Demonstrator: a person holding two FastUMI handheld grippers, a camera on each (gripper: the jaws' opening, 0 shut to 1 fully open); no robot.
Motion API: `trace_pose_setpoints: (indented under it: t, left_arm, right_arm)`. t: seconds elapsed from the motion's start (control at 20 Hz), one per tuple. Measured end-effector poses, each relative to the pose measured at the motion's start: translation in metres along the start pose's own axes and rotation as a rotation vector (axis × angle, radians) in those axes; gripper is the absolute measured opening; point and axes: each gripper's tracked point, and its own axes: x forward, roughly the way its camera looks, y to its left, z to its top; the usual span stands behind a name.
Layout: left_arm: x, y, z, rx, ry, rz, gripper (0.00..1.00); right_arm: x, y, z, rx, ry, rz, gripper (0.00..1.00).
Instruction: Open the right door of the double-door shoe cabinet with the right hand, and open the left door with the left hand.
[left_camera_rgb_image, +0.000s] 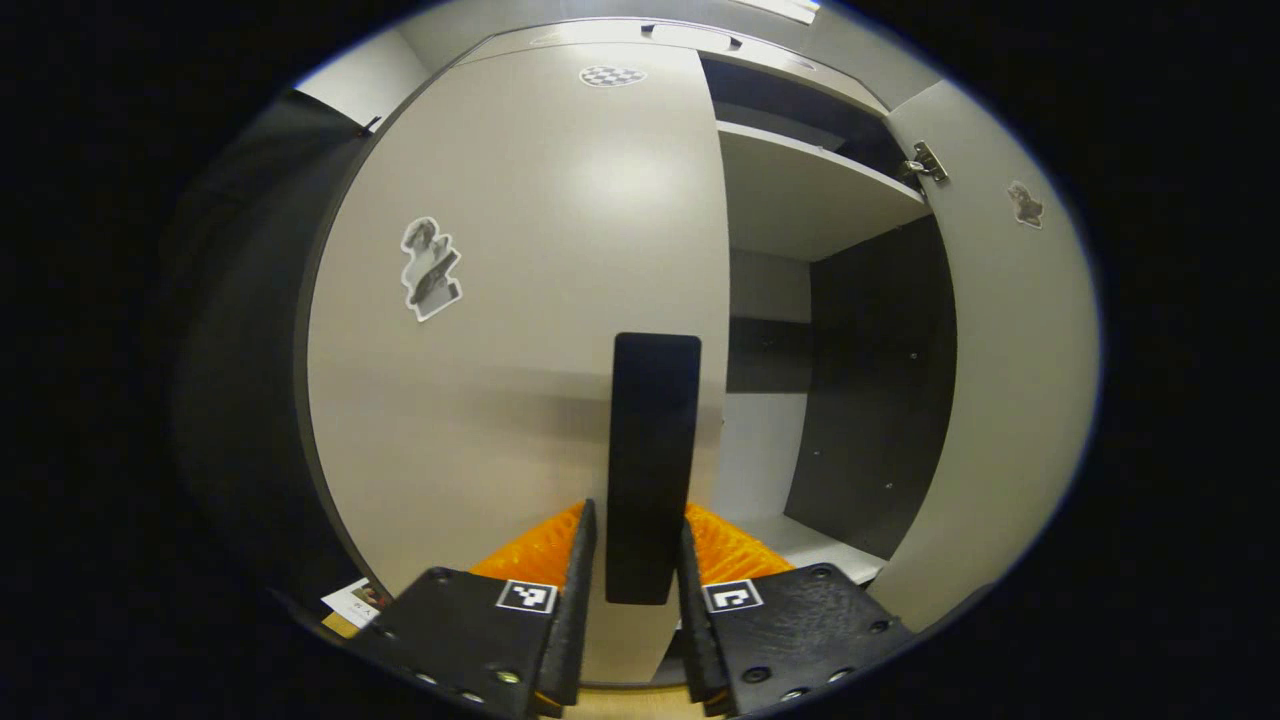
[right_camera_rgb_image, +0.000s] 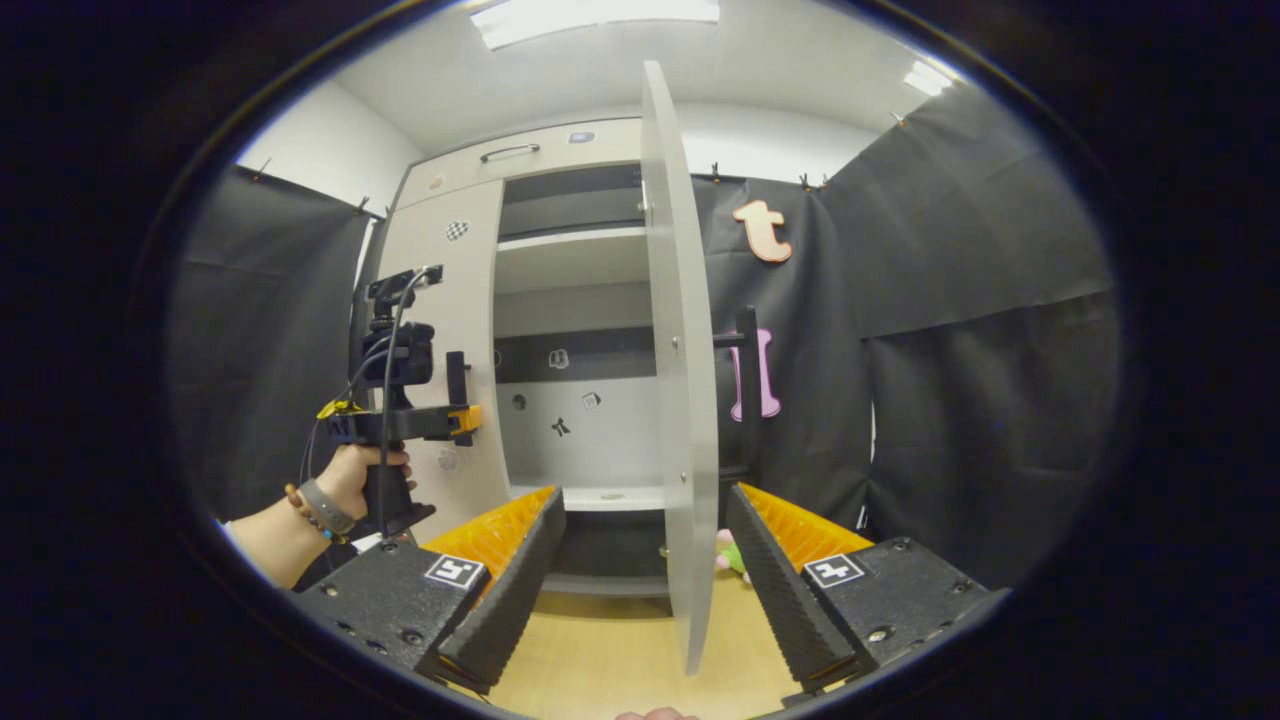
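The left door (left_camera_rgb_image: 500, 300) of the shoe cabinet is closed, and its black upright handle (left_camera_rgb_image: 655, 440) stands between the fingers of my left gripper (left_camera_rgb_image: 640, 515), which is shut on it. In the right gripper view a hand holds that left gripper (right_camera_rgb_image: 462, 415) against the left door (right_camera_rgb_image: 450, 330). The right door (right_camera_rgb_image: 680, 400) is swung wide open and shows edge-on, its dark handle (right_camera_rgb_image: 746, 390) on the far side. My right gripper (right_camera_rgb_image: 640, 510) is open, with the door's edge between the spread fingers, touching neither. The open right door (left_camera_rgb_image: 1010, 380) also shows in the left gripper view.
Inside the open half are a pale shelf (left_camera_rgb_image: 810, 190) and a dark side panel (left_camera_rgb_image: 880, 390). A drawer front with a handle (right_camera_rgb_image: 510, 152) sits above the doors. A small pink and green toy (right_camera_rgb_image: 733, 555) lies on the wooden floor (right_camera_rgb_image: 620, 650) behind the open door.
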Motion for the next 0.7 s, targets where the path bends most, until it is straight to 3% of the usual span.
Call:
trace_pose_setpoints:
  t: [0.05, 0.15, 0.35, 0.7]
  left_arm:
    - [0.004, 0.0, 0.0, 0.011, 0.0, 0.006, 0.22]
    - [0.005, 0.001, 0.0, 0.0, 0.006, 0.006, 0.11]
    - [0.003, 0.001, -0.002, -0.001, 0.008, 0.025, 0.06]
    - [-0.019, -0.001, -0.001, 0.003, 0.033, -0.03, 0.06]
  right_arm:
    - [-0.002, 0.0, 0.002, -0.005, -0.005, 0.0, 0.99]
    - [-0.005, -0.001, 0.003, -0.013, -0.014, -0.005, 1.0]
    - [-0.005, 0.001, -0.001, -0.02, -0.003, -0.006, 0.99]
    - [-0.006, 0.006, -0.008, -0.016, 0.014, -0.008, 1.0]
